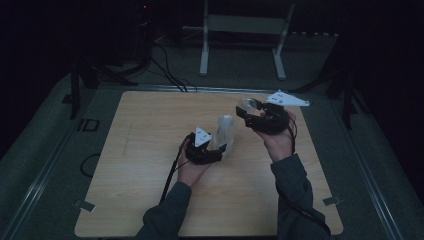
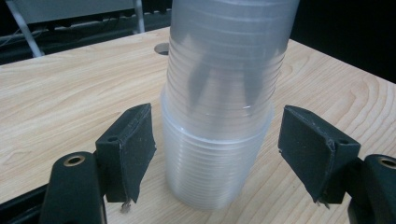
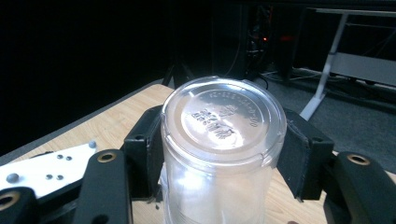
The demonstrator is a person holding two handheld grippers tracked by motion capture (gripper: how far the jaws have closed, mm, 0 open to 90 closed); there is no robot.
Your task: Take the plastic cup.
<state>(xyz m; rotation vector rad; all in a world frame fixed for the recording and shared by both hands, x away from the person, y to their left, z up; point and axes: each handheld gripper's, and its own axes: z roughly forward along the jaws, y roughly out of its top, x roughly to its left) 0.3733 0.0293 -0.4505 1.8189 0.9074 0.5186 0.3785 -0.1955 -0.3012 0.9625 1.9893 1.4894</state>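
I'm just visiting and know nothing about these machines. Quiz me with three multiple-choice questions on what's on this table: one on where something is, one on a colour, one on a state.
1. Where is the stack of clear plastic cups?
A. between the left gripper's jaws, standing on the table
B. lying on the floor
C. beside the person's right elbow

2. What colour are the pads that press on the single clear cup?
A. red
B. black
C. yellow

3. How does the right gripper stand to that cup?
A. wide open, far from it
B. shut on it
C. resting on top of it

Answers:
1 A, the left gripper view shows the stack upright on the wood with a jaw on either side, both apart from it.
2 B, the right gripper view shows dark black pads.
3 B, both pads lie against the cup's sides, its embossed base facing the camera.
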